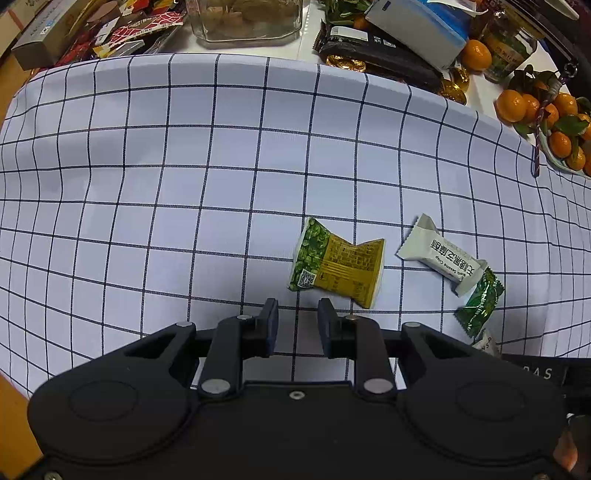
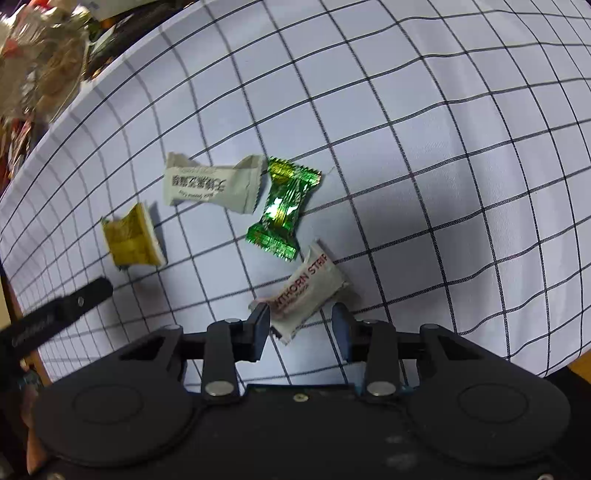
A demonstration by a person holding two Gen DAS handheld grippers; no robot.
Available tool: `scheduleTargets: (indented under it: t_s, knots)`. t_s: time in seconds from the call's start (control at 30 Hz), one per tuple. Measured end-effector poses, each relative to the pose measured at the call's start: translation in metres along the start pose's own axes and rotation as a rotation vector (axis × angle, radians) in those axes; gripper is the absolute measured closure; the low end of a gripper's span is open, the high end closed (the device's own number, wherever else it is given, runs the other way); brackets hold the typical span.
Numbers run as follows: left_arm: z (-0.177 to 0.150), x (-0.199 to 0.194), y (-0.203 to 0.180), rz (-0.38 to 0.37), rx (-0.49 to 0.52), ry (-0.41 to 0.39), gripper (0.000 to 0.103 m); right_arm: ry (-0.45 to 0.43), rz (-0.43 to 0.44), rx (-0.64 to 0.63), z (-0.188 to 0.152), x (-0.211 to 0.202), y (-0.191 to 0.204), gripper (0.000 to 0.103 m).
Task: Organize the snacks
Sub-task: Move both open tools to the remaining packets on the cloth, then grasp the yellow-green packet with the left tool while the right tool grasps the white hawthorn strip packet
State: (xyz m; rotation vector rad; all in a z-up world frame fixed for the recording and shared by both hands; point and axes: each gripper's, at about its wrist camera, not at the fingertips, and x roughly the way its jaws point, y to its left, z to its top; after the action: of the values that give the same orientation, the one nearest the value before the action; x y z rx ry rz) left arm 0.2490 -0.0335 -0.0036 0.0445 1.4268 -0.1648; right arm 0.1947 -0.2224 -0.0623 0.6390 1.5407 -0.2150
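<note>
Several small snack packets lie on a checked cloth (image 1: 147,166). A yellow-green packet (image 1: 338,267) lies just ahead and right of my left gripper (image 1: 297,319), which is open and empty. It also shows in the right wrist view (image 2: 133,238). A white sesame crisp packet (image 1: 441,254) (image 2: 212,186) and a shiny green candy (image 1: 480,301) (image 2: 284,206) lie beside it. A white hawthorn strip packet (image 2: 308,291) lies between the open fingers of my right gripper (image 2: 301,317), its near end reaching in.
Behind the cloth stand a glass jar (image 1: 245,18), dark snack bars (image 1: 380,55), boxes (image 1: 48,33), gold-wrapped candies (image 1: 347,62) and a bowl of small oranges (image 1: 554,122). The left gripper's arm (image 2: 62,310) shows at the right wrist view's left edge.
</note>
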Motion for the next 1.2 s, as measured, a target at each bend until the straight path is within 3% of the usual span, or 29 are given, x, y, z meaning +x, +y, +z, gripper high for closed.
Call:
scheduleTargets:
  t_s: [0.1,0.23,0.43,0.6,0.87,1.1,1.2]
  knots:
    - [0.0,0.002,0.0,0.001,0.001,0.005,0.07,-0.015,0.011,0.007,0.003,0.001,0.004,0.061]
    - [0.0,0.001,-0.001,-0.007,0.007,0.003,0.07,-0.075,-0.031,-0.034,0.003,0.001,0.017,0.061]
    - [0.0,0.002,-0.004,-0.007,0.022,0.001,0.07,-0.089,-0.079,-0.113,-0.005,0.01,0.036,0.062]
    - [0.001,0.003,-0.003,-0.028,0.008,-0.008,0.07,-0.094,-0.09,-0.161,-0.011,0.013,0.043,0.075]
    - [0.009,-0.002,-0.001,-0.09,-0.1,-0.09,0.07,-0.133,-0.101,-0.157,-0.01,-0.004,0.034,0.08]
    - [0.02,-0.002,0.0,-0.044,-0.215,-0.185,0.07,-0.161,-0.087,-0.162,-0.011,-0.019,0.032,0.08]
    - [0.027,0.002,0.0,-0.038,-0.25,-0.173,0.07,-0.16,-0.073,-0.162,-0.011,-0.025,0.032,0.08]
